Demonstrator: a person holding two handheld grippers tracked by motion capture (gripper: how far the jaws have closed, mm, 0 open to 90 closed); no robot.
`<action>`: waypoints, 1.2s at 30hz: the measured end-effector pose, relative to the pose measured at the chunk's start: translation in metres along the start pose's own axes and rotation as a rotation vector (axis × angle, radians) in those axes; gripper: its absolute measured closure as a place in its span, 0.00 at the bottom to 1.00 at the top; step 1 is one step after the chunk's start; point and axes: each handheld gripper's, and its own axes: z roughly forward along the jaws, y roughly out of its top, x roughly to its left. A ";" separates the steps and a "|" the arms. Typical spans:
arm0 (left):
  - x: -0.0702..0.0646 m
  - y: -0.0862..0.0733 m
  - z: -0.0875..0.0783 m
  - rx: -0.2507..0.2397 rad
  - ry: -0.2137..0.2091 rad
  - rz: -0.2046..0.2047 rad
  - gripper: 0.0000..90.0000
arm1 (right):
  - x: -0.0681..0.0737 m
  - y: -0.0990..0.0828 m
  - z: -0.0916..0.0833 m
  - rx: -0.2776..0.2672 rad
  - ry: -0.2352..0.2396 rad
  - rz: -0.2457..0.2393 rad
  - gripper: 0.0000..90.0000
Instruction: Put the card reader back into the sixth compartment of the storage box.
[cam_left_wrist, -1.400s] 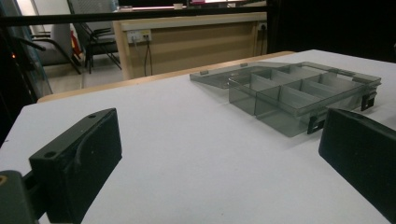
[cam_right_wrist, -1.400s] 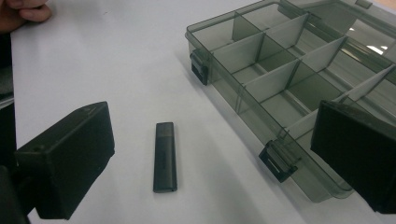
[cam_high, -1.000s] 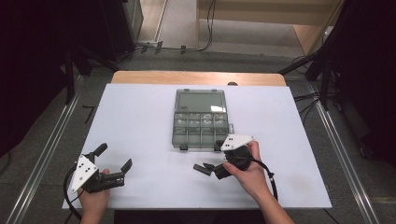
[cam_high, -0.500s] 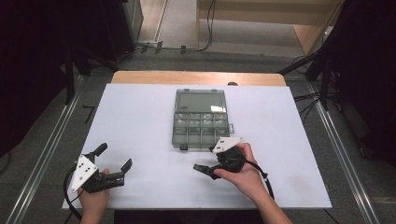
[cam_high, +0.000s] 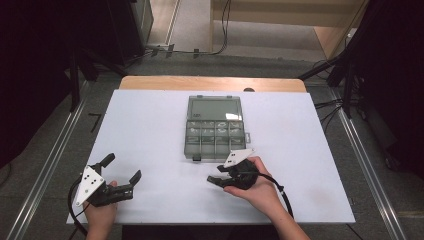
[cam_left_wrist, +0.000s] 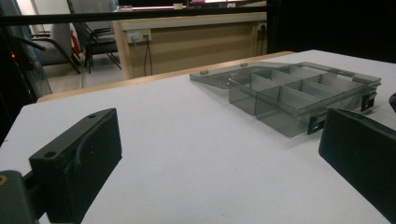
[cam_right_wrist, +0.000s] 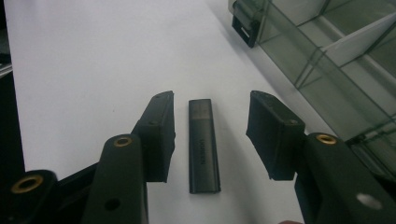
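Presently: USB stick (cam_right_wrist: 203, 144), flat on table (cam_high: 150, 125) near front edge, between right gripper (cam_right_wrist: 210, 135) jaws, apart. Likely light, rigid, smooth; grip long sides. Left gripper (cam_high: 120, 172) jaws apart, empty.

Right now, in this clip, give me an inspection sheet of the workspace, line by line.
Surface: white table top, flat and bare around the items.
Job's things: grey clear compartment box, lid open and lying flat behind it; dark USB stick flat on the table.
Clutter: nothing seen.
Grippers: left hand-held gripper open over bare table; right hand-held gripper open, jaws either side of the stick, not touching it.
Cables: black cable trails from the right one.
Surroundings: wooden bench, chairs, grey floor.
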 end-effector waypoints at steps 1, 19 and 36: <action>0.000 0.000 0.000 0.000 0.000 0.000 0.00 | 0.000 0.000 0.000 0.000 0.000 0.000 0.56; 0.000 0.000 0.000 0.000 0.000 0.001 0.00 | 0.004 -0.012 0.014 0.080 -0.015 -0.022 0.72; 0.000 0.000 0.000 0.000 0.000 0.002 0.00 | 0.003 -0.013 0.009 0.040 -0.042 -0.025 0.79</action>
